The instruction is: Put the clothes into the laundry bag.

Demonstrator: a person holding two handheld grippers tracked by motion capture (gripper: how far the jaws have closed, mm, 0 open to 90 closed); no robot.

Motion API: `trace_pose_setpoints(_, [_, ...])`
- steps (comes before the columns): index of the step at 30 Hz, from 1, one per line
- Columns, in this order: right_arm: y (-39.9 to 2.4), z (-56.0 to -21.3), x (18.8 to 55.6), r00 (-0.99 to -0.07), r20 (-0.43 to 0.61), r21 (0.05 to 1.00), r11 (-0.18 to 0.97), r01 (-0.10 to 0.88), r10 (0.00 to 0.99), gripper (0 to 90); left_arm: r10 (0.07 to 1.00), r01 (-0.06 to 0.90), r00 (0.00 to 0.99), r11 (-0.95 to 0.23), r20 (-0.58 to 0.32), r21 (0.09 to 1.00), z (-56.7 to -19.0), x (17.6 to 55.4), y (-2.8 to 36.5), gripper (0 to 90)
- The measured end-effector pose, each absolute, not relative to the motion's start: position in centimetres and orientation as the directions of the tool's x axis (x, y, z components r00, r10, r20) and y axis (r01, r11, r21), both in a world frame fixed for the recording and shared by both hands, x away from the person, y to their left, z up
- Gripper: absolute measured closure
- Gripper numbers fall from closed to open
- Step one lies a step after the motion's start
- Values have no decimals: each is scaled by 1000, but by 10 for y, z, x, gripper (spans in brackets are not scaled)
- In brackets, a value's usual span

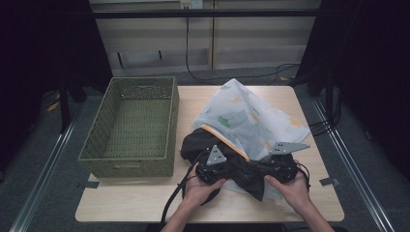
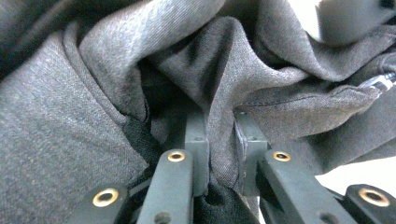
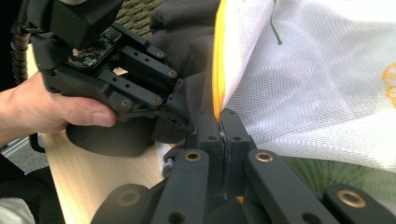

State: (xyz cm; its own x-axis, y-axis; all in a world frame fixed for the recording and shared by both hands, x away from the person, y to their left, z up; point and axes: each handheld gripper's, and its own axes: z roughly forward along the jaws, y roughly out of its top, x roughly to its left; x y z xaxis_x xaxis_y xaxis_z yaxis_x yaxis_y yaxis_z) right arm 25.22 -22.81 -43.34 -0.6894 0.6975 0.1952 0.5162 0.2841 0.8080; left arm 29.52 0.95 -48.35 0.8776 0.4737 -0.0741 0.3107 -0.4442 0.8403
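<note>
A fold of the dark garment is pinched by the left gripper. The mesh bag's yellow edge is clamped by the right gripper. The bag seems to stretch away from the basket.

A woven green basket stands on the left half of the light wooden table, its interior holding nothing. Black cables lie on the floor beyond the basket's far right. A pale cabinet front stands behind the basket, past the table's far edge.
</note>
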Motion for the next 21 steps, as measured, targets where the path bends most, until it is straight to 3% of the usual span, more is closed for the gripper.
trace_pose_setpoints(13, [-218,-407,242,-729,227,852,231,470,646,893,593,373,787,-236,-171,898,-453,320,34,811])
trace_pose_setpoints(21, [-216,-396,239,-740,225,869,212,446,634,892,608,369,782,-279,-134,887,-457,327,27,810])
